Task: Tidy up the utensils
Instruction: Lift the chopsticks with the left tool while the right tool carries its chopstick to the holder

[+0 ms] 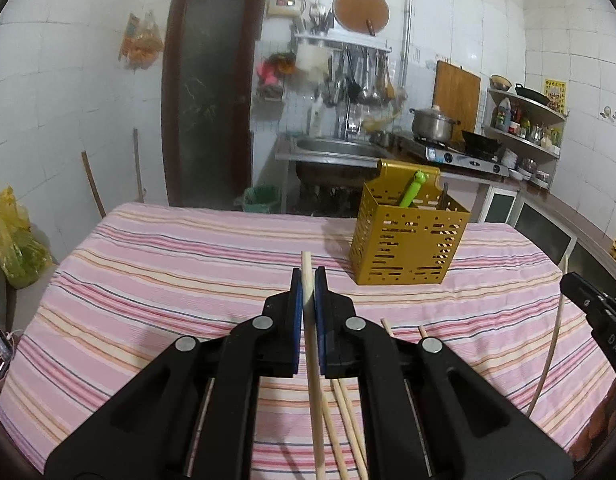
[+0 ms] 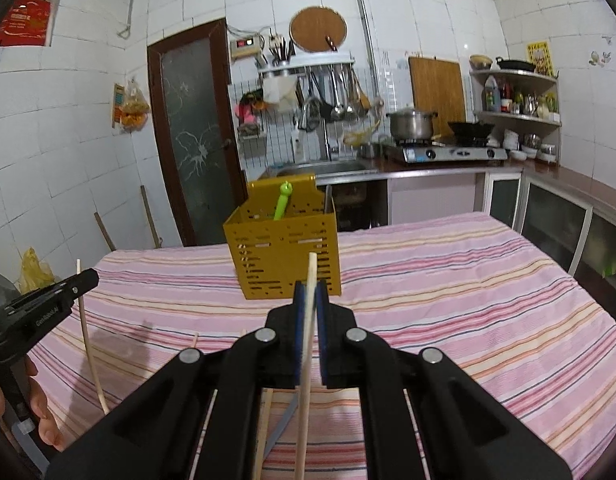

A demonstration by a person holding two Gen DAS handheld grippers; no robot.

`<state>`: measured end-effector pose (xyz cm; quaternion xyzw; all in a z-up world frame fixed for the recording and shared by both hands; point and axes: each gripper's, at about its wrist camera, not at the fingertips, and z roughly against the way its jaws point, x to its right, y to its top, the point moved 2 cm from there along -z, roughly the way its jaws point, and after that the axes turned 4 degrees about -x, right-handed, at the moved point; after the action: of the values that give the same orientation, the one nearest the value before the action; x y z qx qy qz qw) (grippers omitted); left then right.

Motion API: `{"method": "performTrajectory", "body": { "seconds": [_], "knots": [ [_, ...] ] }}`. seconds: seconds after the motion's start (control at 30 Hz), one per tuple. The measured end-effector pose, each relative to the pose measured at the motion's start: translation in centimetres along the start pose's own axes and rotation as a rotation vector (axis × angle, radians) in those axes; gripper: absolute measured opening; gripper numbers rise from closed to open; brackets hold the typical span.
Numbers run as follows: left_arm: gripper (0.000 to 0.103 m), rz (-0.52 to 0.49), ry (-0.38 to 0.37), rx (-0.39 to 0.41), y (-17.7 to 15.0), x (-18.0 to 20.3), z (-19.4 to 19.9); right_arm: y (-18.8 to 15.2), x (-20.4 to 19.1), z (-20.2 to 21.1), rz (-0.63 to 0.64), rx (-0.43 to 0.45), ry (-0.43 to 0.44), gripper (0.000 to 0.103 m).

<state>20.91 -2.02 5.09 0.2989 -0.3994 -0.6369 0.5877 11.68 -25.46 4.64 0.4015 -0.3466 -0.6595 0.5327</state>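
My left gripper (image 1: 308, 280) is shut on a pale wooden chopstick (image 1: 311, 344) and holds it above the striped tablecloth. My right gripper (image 2: 311, 292) is shut on another wooden chopstick (image 2: 306, 360). A gold perforated utensil holder (image 1: 408, 240) stands on the table ahead and right of the left gripper; it is directly ahead of the right gripper in the right wrist view (image 2: 284, 256). It holds a green frog-topped utensil (image 1: 413, 190) and a dark handle. Loose chopsticks (image 1: 348, 420) lie on the cloth under the left gripper.
The pink striped table (image 1: 168, 264) fills the foreground. The right gripper's side (image 1: 596, 312) shows at the left wrist view's right edge, the left gripper's side (image 2: 44, 304) at the right wrist view's left edge. A sink, stove and shelves stand behind.
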Motion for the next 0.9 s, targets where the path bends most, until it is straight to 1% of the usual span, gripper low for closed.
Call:
{"method": "performTrajectory", "body": {
  "seconds": [0.2, 0.53, 0.73, 0.9],
  "knots": [
    [0.005, 0.017, 0.002, 0.03, -0.1, -0.9, 1.6, -0.1, -0.4, 1.3, 0.014, 0.037, 0.0, 0.006],
    [0.004, 0.024, 0.001, 0.057, 0.0, -1.4, 2.7, 0.2, -1.0, 3.2, 0.029, 0.104, 0.003, 0.006],
    [0.004, 0.031, -0.012, 0.089, 1.0, -1.3, 3.7, 1.2, -0.9, 3.9, 0.038, 0.139, 0.003, 0.006],
    [0.004, 0.028, -0.019, 0.109, 1.9, -1.0, 4.0, 2.0, -0.9, 3.7, 0.049, 0.154, -0.001, 0.006]
  ]
}}
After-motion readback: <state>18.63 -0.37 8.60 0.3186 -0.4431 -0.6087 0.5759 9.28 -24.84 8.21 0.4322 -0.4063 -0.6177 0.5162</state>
